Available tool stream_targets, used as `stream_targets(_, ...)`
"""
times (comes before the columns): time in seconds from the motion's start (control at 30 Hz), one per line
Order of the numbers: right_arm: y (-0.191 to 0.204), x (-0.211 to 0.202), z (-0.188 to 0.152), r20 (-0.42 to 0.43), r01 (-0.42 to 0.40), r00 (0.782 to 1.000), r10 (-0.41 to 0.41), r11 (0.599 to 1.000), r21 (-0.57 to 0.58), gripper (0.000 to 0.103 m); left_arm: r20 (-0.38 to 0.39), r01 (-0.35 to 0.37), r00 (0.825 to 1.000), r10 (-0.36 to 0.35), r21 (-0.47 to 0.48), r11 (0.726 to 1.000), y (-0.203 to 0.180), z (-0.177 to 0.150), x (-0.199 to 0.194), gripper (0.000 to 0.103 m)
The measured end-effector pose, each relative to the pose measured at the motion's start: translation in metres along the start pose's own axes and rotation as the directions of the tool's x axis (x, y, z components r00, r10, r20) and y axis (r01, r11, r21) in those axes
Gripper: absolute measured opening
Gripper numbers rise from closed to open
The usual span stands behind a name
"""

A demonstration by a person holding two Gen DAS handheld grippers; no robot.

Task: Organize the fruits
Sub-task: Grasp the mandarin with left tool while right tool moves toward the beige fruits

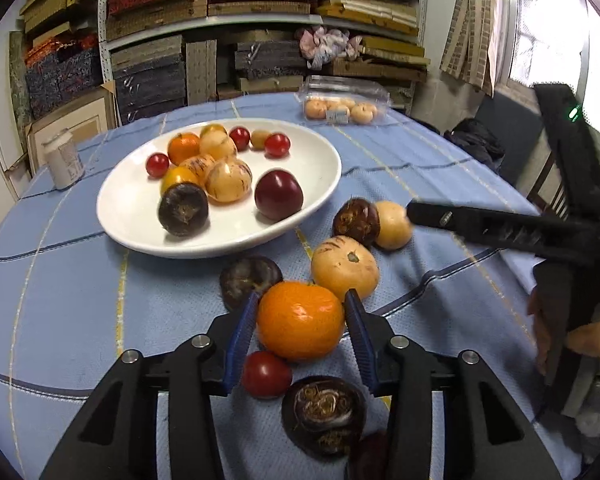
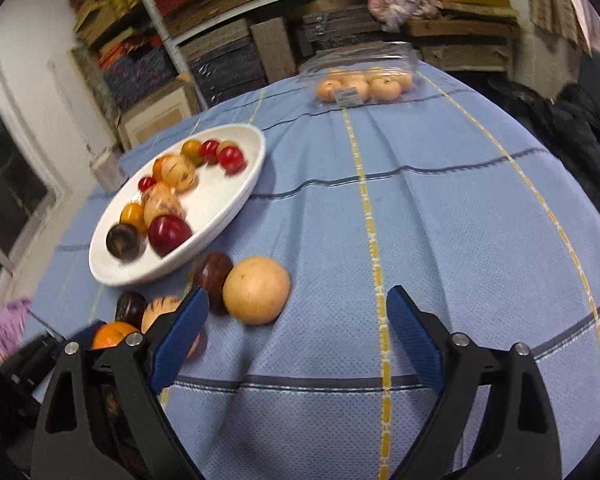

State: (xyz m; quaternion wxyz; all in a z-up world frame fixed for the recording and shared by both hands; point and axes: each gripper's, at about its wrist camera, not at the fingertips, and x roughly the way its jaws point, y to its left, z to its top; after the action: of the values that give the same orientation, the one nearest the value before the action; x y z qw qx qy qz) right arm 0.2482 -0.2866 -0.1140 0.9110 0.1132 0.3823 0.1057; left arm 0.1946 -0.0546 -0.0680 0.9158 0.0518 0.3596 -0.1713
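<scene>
left gripper (image 1: 301,312) tilted down, gripping orange (image 1: 300,320)

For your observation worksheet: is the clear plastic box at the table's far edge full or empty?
Not empty: the clear plastic box holds several pale orange fruits behind a label.

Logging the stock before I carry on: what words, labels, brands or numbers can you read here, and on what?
None legible.
Sticker on the clear plastic clamshell box of pale fruit: print too small and blurred to read.
White paper cup with grey markings: blurred, unreadable.
</scene>
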Motion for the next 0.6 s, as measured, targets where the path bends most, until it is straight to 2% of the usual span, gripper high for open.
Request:
stream_targets(0.03,0.005,0.002,-0.001,-0.001,0.008,1.000,-0.008,1.000,-0.030,0.082,0.016,0.006,1.000,-0.006,-0.008,1.000,0.001,0.001,-0.006,0.033)
stream_targets(0.13,0.012,0.009,-0.004,-0.021,0.026,0.999,-0.028,0.996,-0.083,0.070,0.043,0.012,0.999,-0.010,-0.032,0.999,0.006,0.003,-0.016,0.033)
stream_targets(0.2,0.015,0.013,-0.006,-0.029,0.042,0.999,-0.046,0.993,-0.113,0.066,0.036,0.013,0.999,-0.011,-0.049,0.999,0.010,0.003,-0.016,0.033)
stream_targets(0.3,0.020,0.014,-0.006,-0.025,0.057,0.998,-0.061,0.988,-0.147,0.066,0.014,0.024,1.000,-0.023,-0.055,0.998,0.012,0.002,-0.012,0.033)
stream_targets(0.4,0.016,0.014,-0.005,-0.026,0.053,0.998,-0.057,0.990,-0.132,0.066,0.009,0.036,0.999,-0.035,-0.034,0.999,0.006,0.000,-0.013,0.033)
stream_targets(0.43,0.015,0.014,-0.004,-0.027,0.051,0.998,-0.055,0.991,-0.123,0.066,0.005,0.041,0.999,-0.041,-0.024,0.999,0.004,0.000,-0.011,0.037)
stream_targets(0.5,0.013,0.013,-0.003,-0.024,0.046,0.998,-0.049,0.993,-0.110,0.066,-0.005,0.041,0.999,-0.041,0.008,0.999,-0.005,-0.002,-0.006,0.054)
stream_targets(0.6,0.011,0.011,-0.002,-0.021,0.042,0.999,-0.045,0.994,-0.103,0.066,-0.032,0.055,0.998,-0.054,0.054,0.997,-0.016,-0.004,0.003,0.060)
